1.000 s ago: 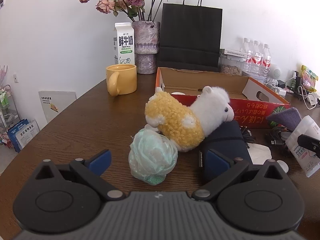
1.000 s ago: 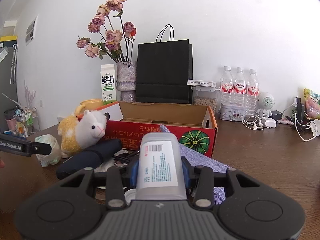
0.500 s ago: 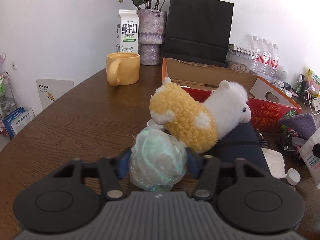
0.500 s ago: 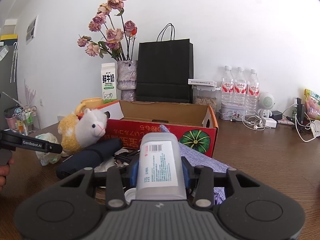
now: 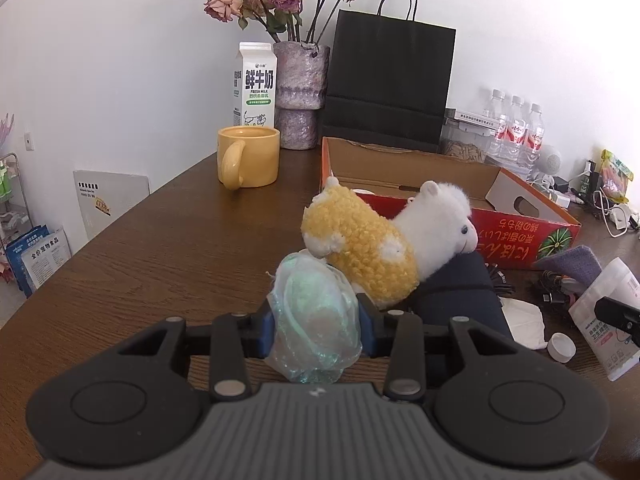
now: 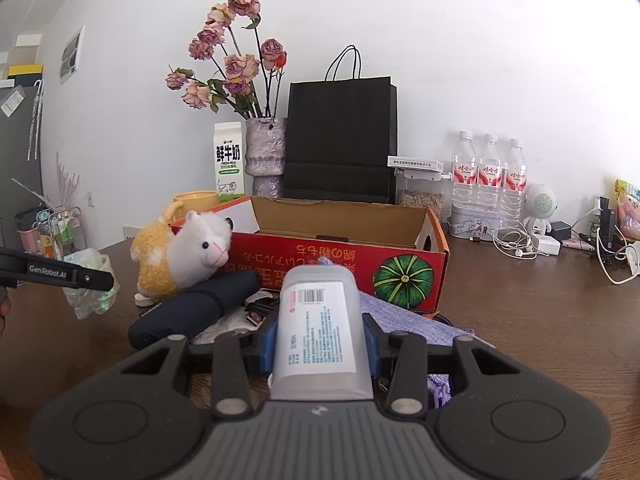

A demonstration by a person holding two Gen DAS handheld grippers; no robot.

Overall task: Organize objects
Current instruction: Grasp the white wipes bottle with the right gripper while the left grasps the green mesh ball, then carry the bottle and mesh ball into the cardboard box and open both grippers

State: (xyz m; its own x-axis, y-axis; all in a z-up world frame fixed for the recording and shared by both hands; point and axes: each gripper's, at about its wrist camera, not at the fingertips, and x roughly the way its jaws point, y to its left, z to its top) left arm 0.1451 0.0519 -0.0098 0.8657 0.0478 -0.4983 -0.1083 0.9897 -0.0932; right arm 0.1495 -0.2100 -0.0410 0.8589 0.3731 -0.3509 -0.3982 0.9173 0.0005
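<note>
A crumpled pale green plastic bundle (image 5: 312,296) sits between the blue pads of my left gripper (image 5: 316,330). Its jaws are closing and press both sides of the bundle. The bundle (image 6: 90,300) also shows at the left of the right wrist view, behind a left finger (image 6: 80,278). It is just in front of a yellow and white alpaca plush (image 5: 372,256). My right gripper (image 6: 319,340) is shut on a white labelled bottle (image 6: 316,312), held lengthwise above a purple cloth (image 6: 400,316).
An open red cardboard box (image 5: 520,232) lies behind the plush, which leans on a dark blue pouch (image 5: 460,292). A yellow mug (image 5: 248,156), milk carton (image 5: 254,84), flower vase (image 5: 300,92) and black paper bag (image 5: 388,84) stand at the back. A white cap (image 5: 561,347) and cables lie to the right.
My left gripper went from wide open to closed around the green bundle, moving in on it. The right gripper and its bottle have stayed still.
</note>
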